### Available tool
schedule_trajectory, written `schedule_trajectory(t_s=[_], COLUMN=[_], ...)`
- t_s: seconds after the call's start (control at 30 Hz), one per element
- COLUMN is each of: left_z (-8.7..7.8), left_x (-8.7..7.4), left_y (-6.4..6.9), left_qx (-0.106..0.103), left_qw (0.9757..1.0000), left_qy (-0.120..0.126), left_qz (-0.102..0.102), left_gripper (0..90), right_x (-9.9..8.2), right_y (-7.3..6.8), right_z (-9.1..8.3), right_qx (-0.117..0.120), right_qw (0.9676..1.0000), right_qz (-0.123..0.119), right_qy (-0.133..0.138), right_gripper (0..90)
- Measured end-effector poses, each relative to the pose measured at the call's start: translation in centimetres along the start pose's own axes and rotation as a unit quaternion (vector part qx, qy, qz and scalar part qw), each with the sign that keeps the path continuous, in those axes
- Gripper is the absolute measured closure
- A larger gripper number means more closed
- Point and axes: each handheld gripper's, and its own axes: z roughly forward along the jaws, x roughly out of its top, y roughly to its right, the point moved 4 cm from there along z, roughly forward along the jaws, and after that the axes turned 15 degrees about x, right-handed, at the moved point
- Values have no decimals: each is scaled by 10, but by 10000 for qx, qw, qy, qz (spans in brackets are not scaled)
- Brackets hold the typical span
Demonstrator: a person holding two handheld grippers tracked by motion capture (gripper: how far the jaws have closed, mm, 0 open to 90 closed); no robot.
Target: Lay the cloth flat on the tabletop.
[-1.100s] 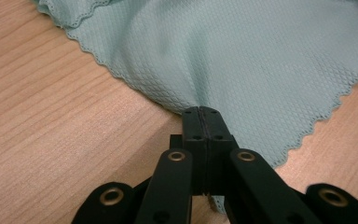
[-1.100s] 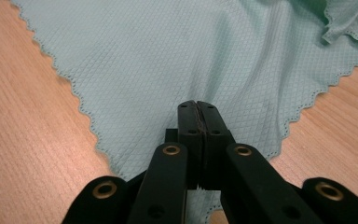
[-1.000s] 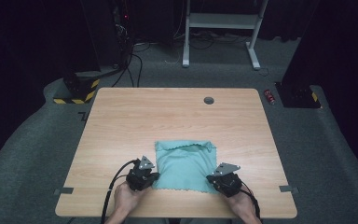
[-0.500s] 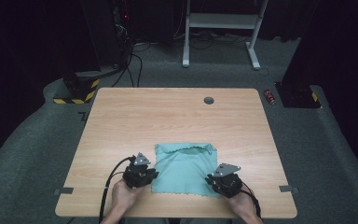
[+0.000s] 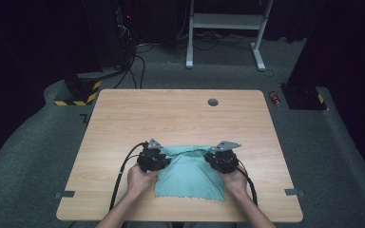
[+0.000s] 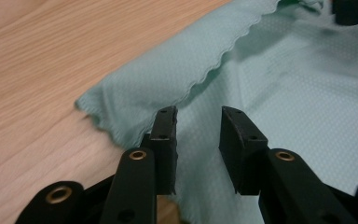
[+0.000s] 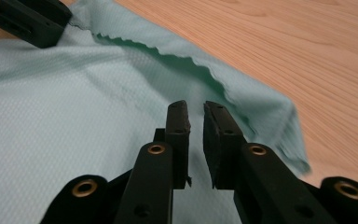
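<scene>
the cloth (image 5: 190, 175) now lies folded on the near part of the counter (image 5: 180, 114), its far scalloped edge doubled over toward the person; a second ago it lay less neatly, bunched at the far edge, with both hands nearer the person. the left gripper (image 5: 153, 159) has moved to the cloth's far left corner, and its fingers (image 6: 165, 140) have just been opening: they stand apart above the cloth, gripping nothing. the right gripper (image 5: 222, 159) sits at the far right corner; its fingers (image 7: 177, 135) have just narrowed to a slim gap, empty, over the cloth.
</scene>
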Motion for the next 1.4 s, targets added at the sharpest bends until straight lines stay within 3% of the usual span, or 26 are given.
schedule_trajectory(t_s=[0.17,0.43,0.57,0.63,0.77,0.83,1.03,1.17,1.3,1.4], left_z=[8,20,29,33,39,39,36,26,12,5], left_x=[9,30,35,36,37,37,35,33,30,25], left_y=[7,27,31,28,12,4,-18,-26,-25,-19], left_qx=[-132,-288,-120,51,412,624,966,1021,810,610], left_qw=[9999,9994,9996,9996,9991,9980,9948,9942,9964,9981], left_qy=[25,16,-40,-84,-63,-57,20,88,162,54], left_qz=[11,215,240,277,38,-13,-313,-340,-174,-12], left_gripper=[655,579,575,575,577,582,581,581,591,598], right_x=[12,25,28,28,26,25,23,21,20,20], right_y=[7,28,37,40,46,47,53,55,54,51], right_z=[17,18,16,14,10,7,1,-4,-12,-13], right_qx=[-36,-342,-465,-522,-559,-623,-743,-857,-863,-753], right_qw=[9999,9989,9981,9976,9971,9967,9957,9947,9947,9960], right_qz=[16,311,398,440,507,496,534,544,533,461], right_qy=[-101,62,98,126,125,128,139,153,174,152], right_gripper=[829,825,821,817,800,792,777,760,767,789])
